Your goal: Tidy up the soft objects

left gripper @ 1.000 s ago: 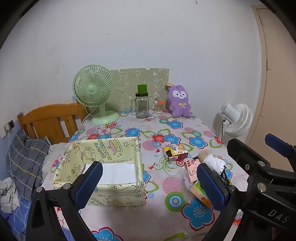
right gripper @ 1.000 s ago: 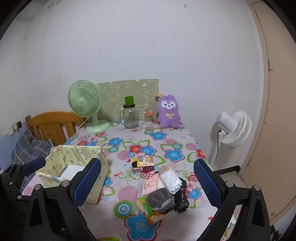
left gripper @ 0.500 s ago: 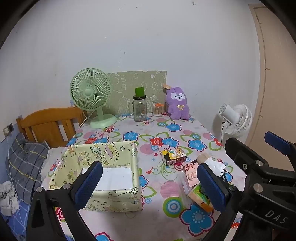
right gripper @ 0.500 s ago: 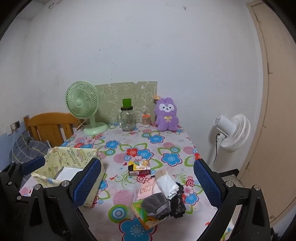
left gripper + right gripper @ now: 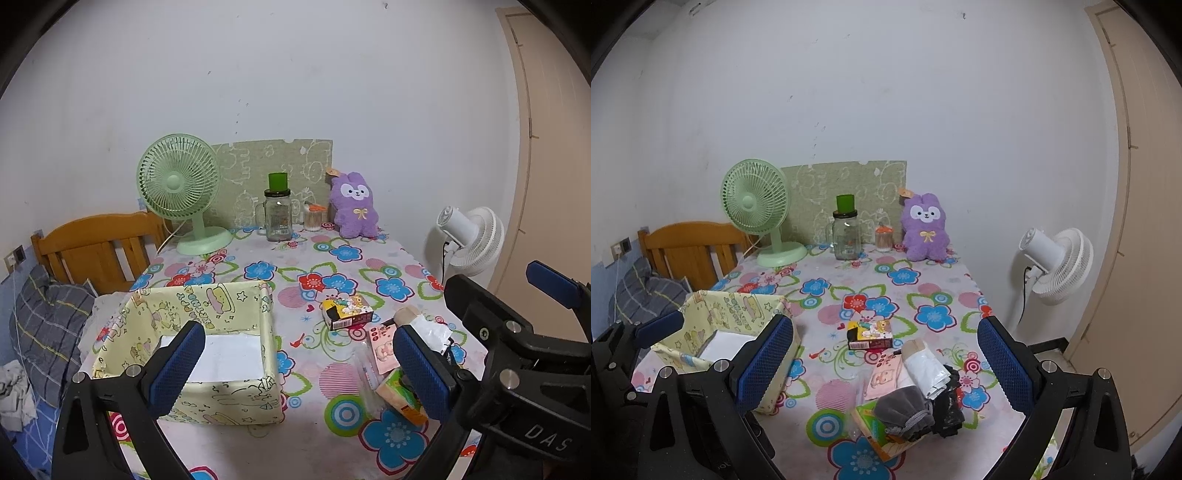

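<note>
Two hand-held grippers, both spread wide and holding nothing — left hand-held gripper (image 5: 295, 369) hovers at the bottom of its frame over the fabric box (image 5: 229, 306), right hand-held gripper (image 5: 886, 362) hovers above the clutter pile at the lower centre of its frame.

Soft items sit in that pile on the desk (image 5: 923, 291): grey sock (image 5: 905, 406) on top, black cloth (image 5: 947, 410) touching it on the right, white crumpled bag (image 5: 925, 367) just behind. Underneath and beside them are a green-orange packet (image 5: 882, 435), a pink packet (image 5: 882, 376) and a small printed carton (image 5: 871, 334).

Handling, as a judgement: sock and cloth are light, limp, will drape and may drag neighbours along. Best pinch is the bunched middle of the grey sock from above. The bag looks slippery and crinkly. The purple plush (image 5: 925, 229), upright at the far edge in the upper middle, is bulkier but squashy — grab the body.

Fabric box stands lower left, open-topped, with a white liner visible at the bottom; its walls look floppy, so drop items in rather than pushing.

Surface: flowered tablecloth, could ruck up. Room: green fan (image 5: 755, 214), glass jar (image 5: 846, 236), white fan (image 5: 1056, 266) on the right, wooden headboard (image 5: 690, 247) on the left.
</note>
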